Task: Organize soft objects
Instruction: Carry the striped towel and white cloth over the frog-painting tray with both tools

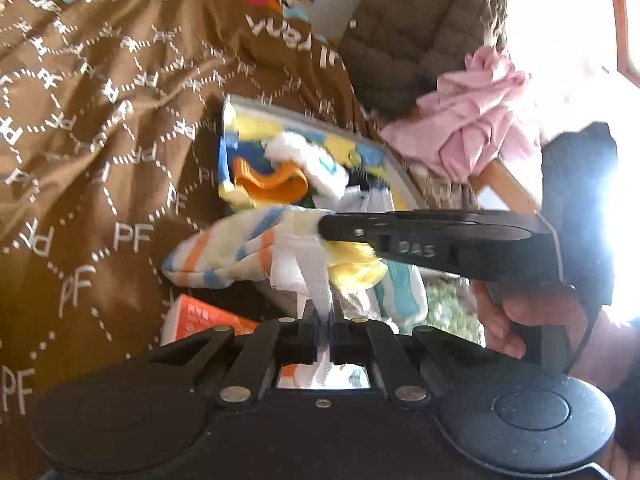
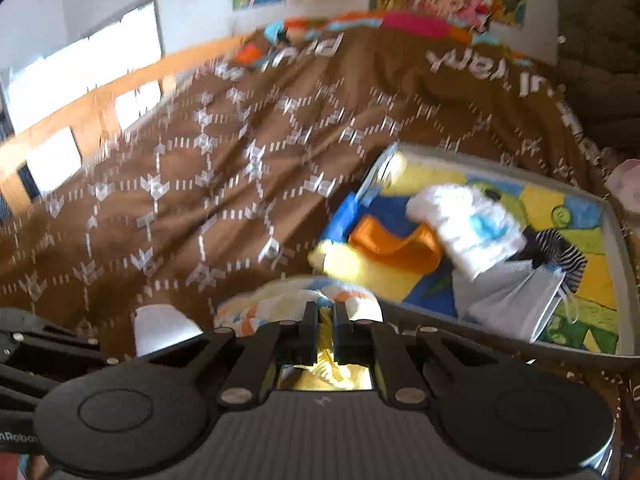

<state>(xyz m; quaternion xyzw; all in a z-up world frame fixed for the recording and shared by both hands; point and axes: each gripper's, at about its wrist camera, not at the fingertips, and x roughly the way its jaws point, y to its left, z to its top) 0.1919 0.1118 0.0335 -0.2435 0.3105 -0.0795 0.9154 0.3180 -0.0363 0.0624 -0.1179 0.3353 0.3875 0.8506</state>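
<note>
left wrist view: the window side at right is blown out to white, and the far end of the tray point(image 1: 394, 168) is hidden behind the right gripper point(image 1: 326, 226), which crosses the frame from the right. a hand point(image 1: 516, 320) on its handle is cut off by the frame edge. the left gripper point(image 1: 322, 310) is clenched on a white strip of the striped cloth point(image 1: 224, 248), its fingers nearly together with only the fabric between them. the right gripper's tip pinches the same cloth higher up, so the cloth hangs between the two tools, above the brown blanket point(image 1: 100, 140) and just in front of the tray. a pink garment point(image 1: 472, 120) lies beyond the tray.

right wrist view: the picture is smeared by motion, so the blanket point(image 2: 200, 160) pattern is hard to read. the right gripper point(image 2: 326, 312) is closed on yellow and striped cloth point(image 2: 280, 304), most of it hidden behind the fingers. the tray point(image 2: 624, 264) sits right of it, holding an orange piece point(image 2: 392, 248) and a white piece point(image 2: 468, 224).
</note>
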